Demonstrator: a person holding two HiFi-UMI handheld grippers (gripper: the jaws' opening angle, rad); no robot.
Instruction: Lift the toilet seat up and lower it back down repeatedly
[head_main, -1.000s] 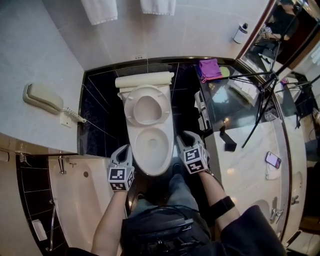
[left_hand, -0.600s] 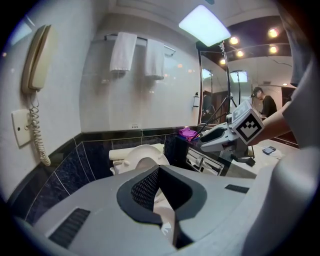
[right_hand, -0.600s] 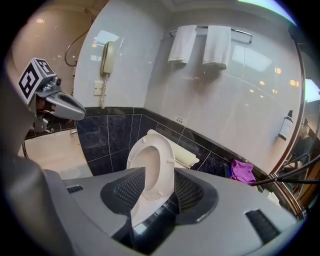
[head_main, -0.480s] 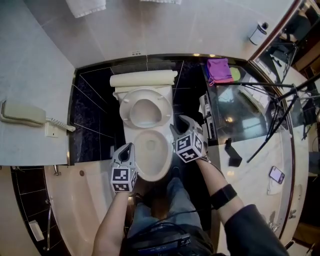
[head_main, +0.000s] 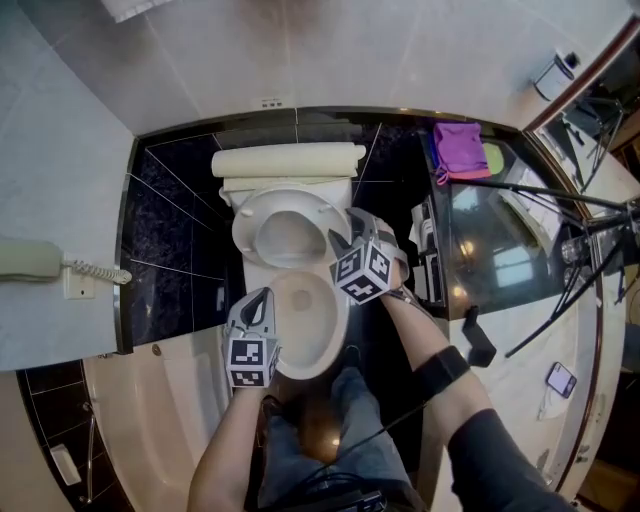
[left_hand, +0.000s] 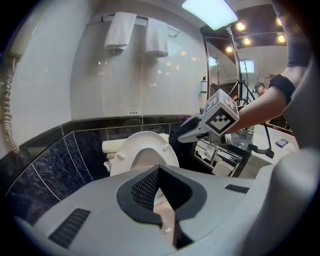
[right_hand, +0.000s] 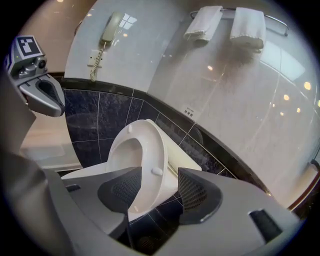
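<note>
Toilet seat (head_main: 245, 235) prob. rigid moulded plastic, light, but glossy and slick. It pivots on the rear hinge only, so it will swing, not lift free. If let go it would slam, so lower it under control. Best hold: the free rim far from the hinge, pinched across its thin edge, w/ the jaws square to the rim.

Looks: off-white oval ring w/ small bumpers on the underside (right_hand: 149, 145). It stands upright at 12 o'clock of the bowl (head_main: 318, 345), leaning back at the cistern (head_main: 290, 160).

Right gripper (head_main: 358, 228) sits at the seat's 3 o'clock. Its jaws have just been opening and now stand wide, w/ the seat's rim between them but no pad pressing. Left gripper (head_main: 260, 300), at the bowl's 8 o'clock, has jaws together and holds nothing.
</note>
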